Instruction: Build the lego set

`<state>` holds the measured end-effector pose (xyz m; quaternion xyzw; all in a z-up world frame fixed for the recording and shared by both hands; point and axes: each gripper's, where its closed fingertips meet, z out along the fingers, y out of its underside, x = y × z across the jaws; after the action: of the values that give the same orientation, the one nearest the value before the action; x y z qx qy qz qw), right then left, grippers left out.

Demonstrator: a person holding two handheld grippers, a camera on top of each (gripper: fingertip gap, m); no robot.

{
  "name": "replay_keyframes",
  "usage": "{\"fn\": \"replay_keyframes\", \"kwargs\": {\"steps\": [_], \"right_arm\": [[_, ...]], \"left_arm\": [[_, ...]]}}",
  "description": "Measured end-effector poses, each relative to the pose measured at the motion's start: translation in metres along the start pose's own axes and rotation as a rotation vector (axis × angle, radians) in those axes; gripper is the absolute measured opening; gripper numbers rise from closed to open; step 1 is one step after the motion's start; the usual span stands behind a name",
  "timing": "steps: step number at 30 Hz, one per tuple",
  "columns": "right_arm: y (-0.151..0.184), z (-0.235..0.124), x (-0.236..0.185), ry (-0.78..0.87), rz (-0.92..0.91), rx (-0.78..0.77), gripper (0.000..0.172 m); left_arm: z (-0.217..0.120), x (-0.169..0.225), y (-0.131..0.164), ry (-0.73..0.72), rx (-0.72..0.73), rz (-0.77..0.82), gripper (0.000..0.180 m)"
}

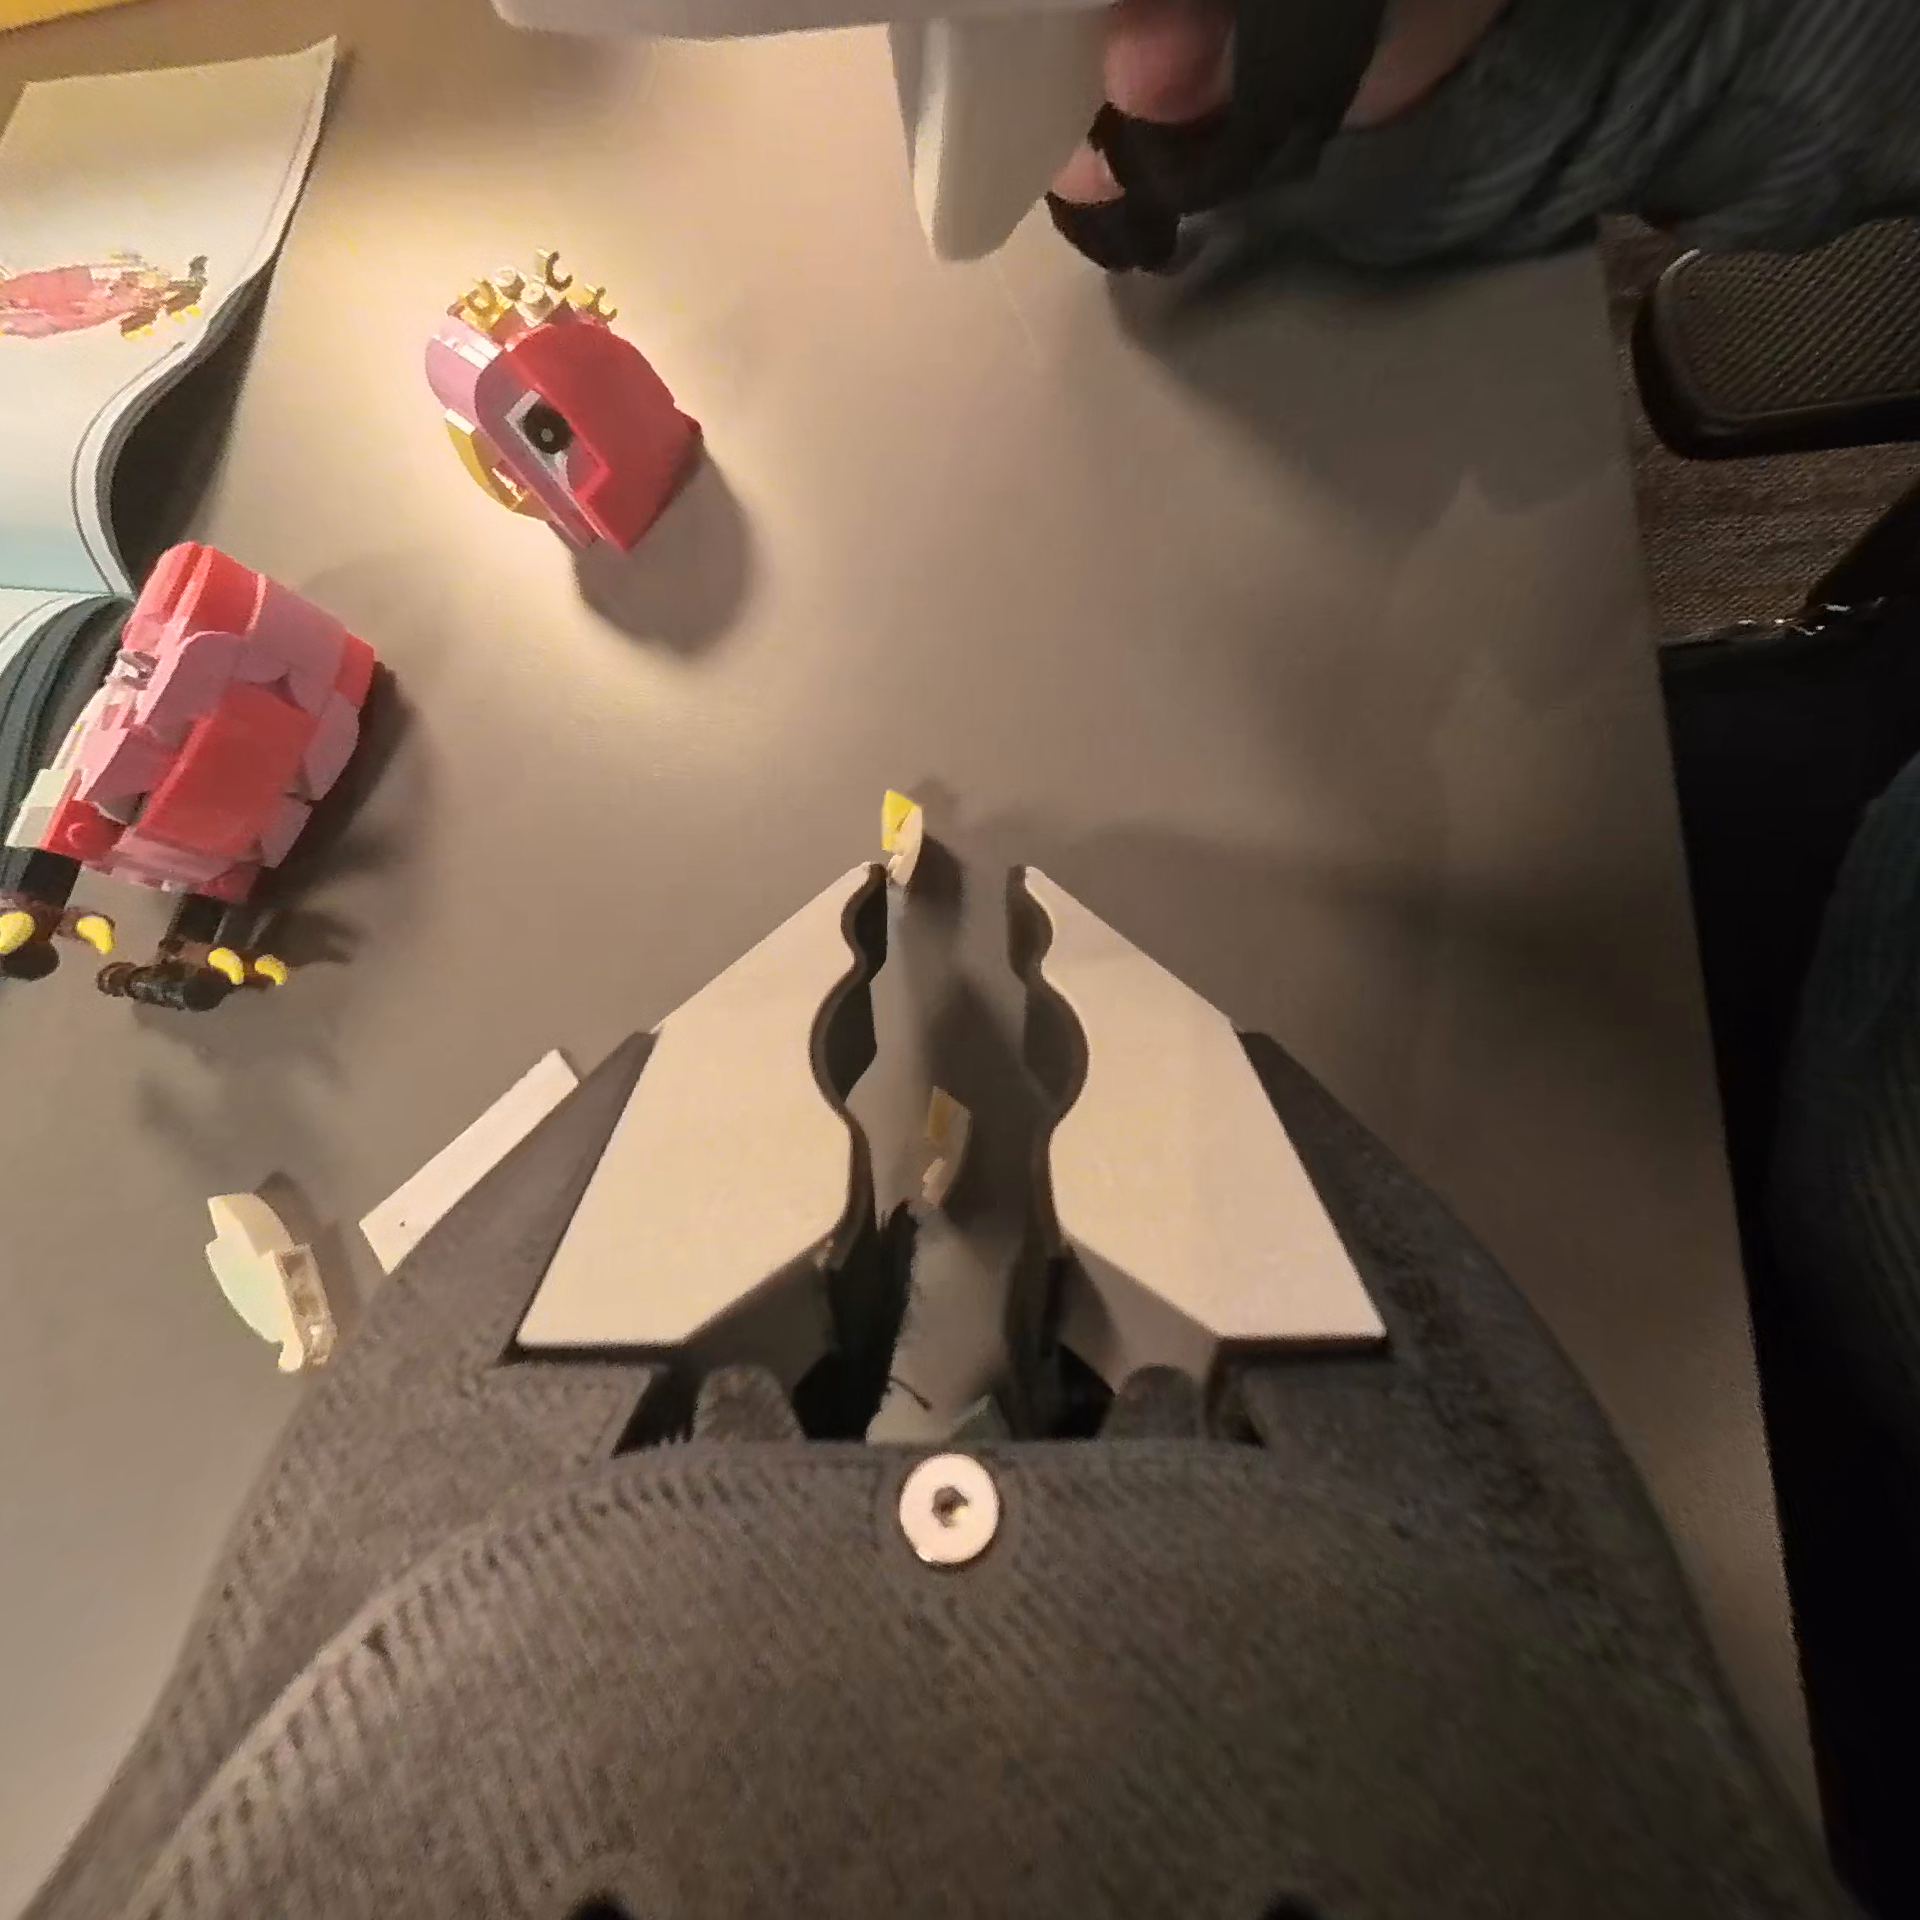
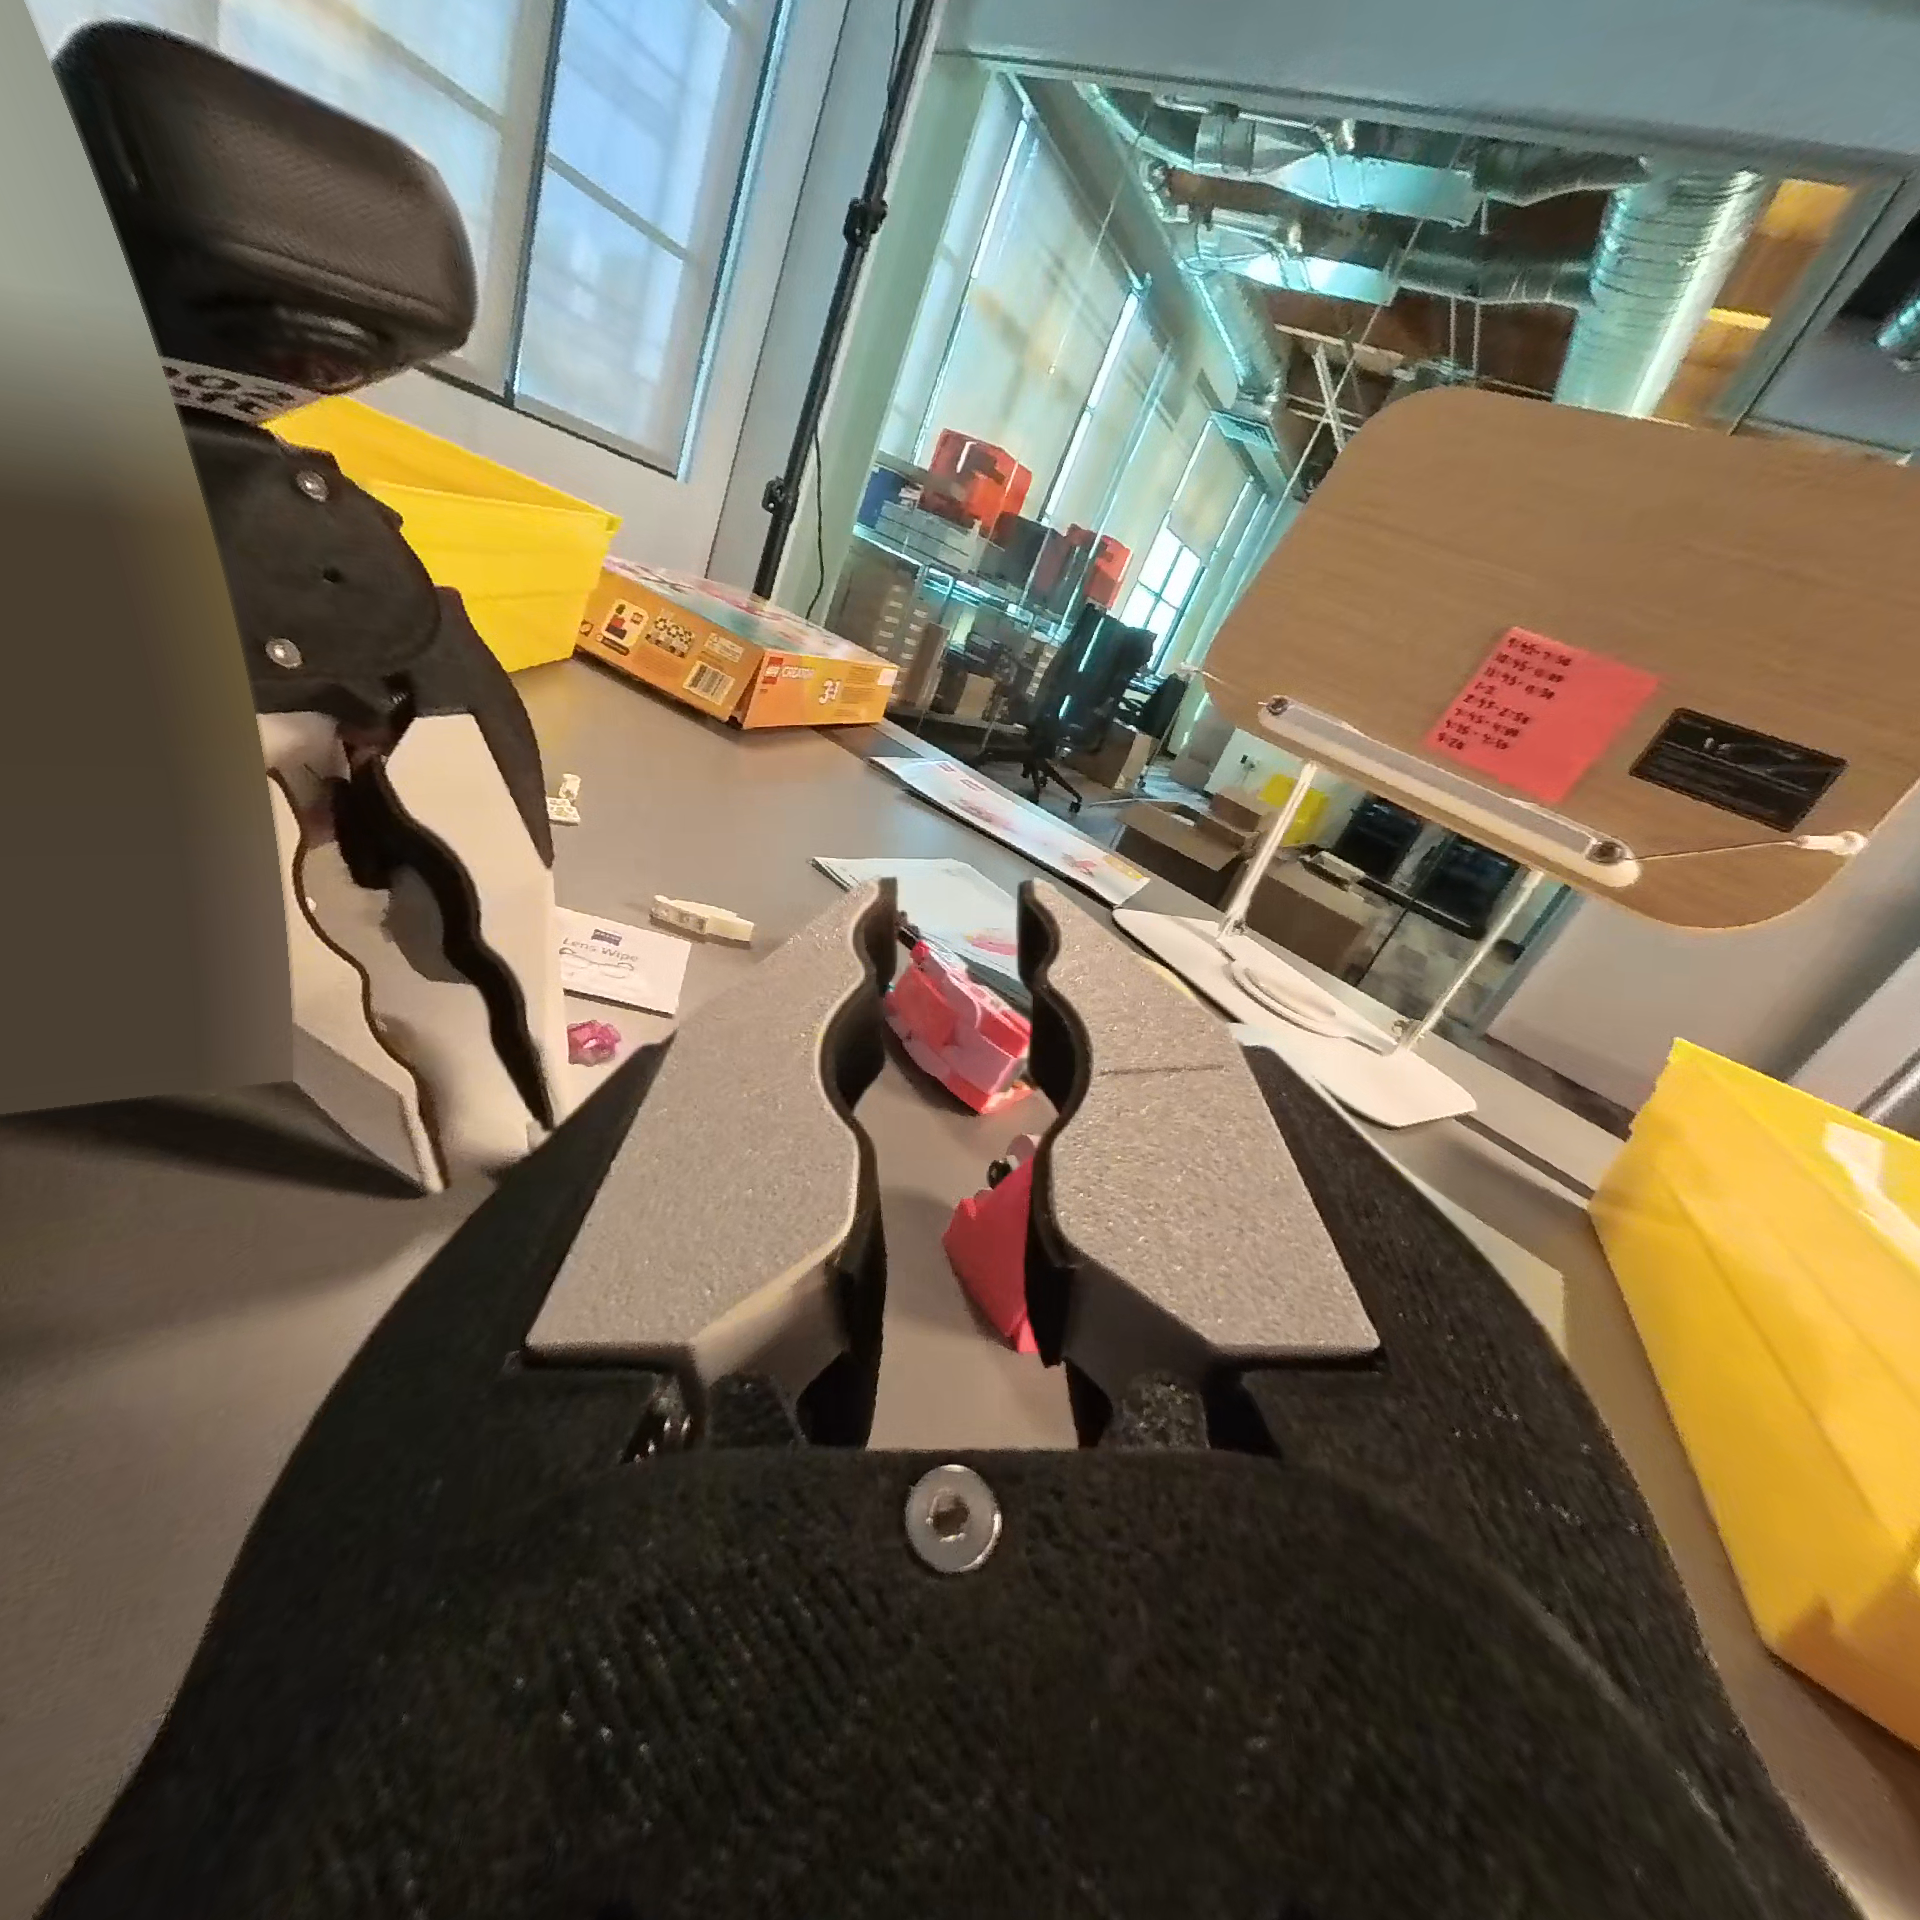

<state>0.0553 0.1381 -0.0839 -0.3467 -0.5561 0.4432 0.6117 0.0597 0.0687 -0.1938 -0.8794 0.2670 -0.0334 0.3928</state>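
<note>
Left wrist view: left gripper point(image 1: 948, 878) part open, tiny yellow-white brick point(image 1: 900, 840) at left fingertip, ungripped. Likely light, stiff, slippery; pinch flat sides. Right gripper point(image 2: 954, 902) part open, empty, above red-pink model point(image 2: 961, 1029).

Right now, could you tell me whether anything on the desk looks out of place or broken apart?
Yes: the brick-built bird is in two parts. Its red head lies apart from the pink body, which lies on its side. A tiny yellow-and-white piece touches the left hand-held gripper fingertip.
</note>
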Motion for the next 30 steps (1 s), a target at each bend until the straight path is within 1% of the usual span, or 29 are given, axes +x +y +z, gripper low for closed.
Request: {"fn": "replay_keyframes", "kwargs": {"steps": [3, 5, 6, 8, 10, 12, 14, 16, 17, 18, 21, 23, 25, 26, 28, 30], "right_arm": [[0.003, 0.001, 0.001, 0.021, -0.044, -0.015, 0.021], [0.005, 0.001, 0.004, 0.043, -0.073, -0.027, 0.021], [0.006, 0.001, 0.006, 0.055, -0.084, -0.031, 0.021], [0.008, 0.002, 0.01, 0.076, -0.089, -0.04, 0.021], [0.009, 0.002, 0.013, 0.086, -0.081, -0.044, 0.02], [0.01, 0.002, 0.017, 0.106, -0.086, -0.05, 0.02], [0.012, 0.003, 0.022, 0.133, -0.099, -0.058, 0.019], [0.015, 0.004, 0.03, 0.168, -0.115, -0.071, 0.018], [0.016, 0.004, 0.033, 0.183, -0.121, -0.078, 0.018], [0.017, 0.005, 0.036, 0.196, -0.128, -0.08, 0.018], [0.016, 0.007, 0.047, 0.243, -0.157, -0.065, 0.014], [0.007, 0.009, 0.061, 0.314, -0.189, -0.01, 0.009], [0.006, 0.017, 0.069, 0.323, -0.165, 0.021, 0.009], [0.008, 0.022, 0.074, 0.332, -0.152, 0.017, 0.009], [0.015, 0.033, 0.085, 0.354, -0.138, 0.007, 0.008], [0.018, 0.042, 0.095, 0.387, -0.131, 0.007, 0.008]], "left_arm": [[-0.002, 0.0, 0.001, 0.0, 0.005, -0.023, 0.029], [-0.007, -0.006, 0.003, -0.042, 0.015, -0.016, 0.036], [-0.014, -0.011, 0.0, -0.083, 0.045, -0.005, 0.038], [-0.036, -0.02, -0.01, -0.169, 0.163, -0.009, 0.038], [-0.058, -0.024, -0.016, -0.186, 0.292, -0.054, 0.037], [-0.07, -0.03, -0.011, -0.202, 0.34, -0.102, 0.038], [-0.093, -0.047, -0.005, -0.353, 0.392, -0.093, 0.039], [-0.13, -0.064, 0.0, -0.557, 0.479, -0.074, 0.038], [-0.148, -0.069, 0.007, -0.631, 0.515, -0.082, 0.036], [-0.16, -0.071, 0.017, -0.676, 0.531, -0.1, 0.036], [-0.179, -0.073, 0.048, -0.758, 0.493, -0.139, 0.036], [-0.206, -0.078, 0.055, -0.924, 0.495, -0.085, 0.024], [-0.238, -0.08, 0.056, -1.09, 0.564, -0.038, 0.021], [-0.251, -0.08, 0.057, -1.148, 0.605, -0.034, 0.021], [-0.264, -0.08, 0.058, -1.185, 0.662, -0.048, 0.021], [-0.264, -0.082, 0.06, -1.172, 0.672, -0.069, 0.021]]}}
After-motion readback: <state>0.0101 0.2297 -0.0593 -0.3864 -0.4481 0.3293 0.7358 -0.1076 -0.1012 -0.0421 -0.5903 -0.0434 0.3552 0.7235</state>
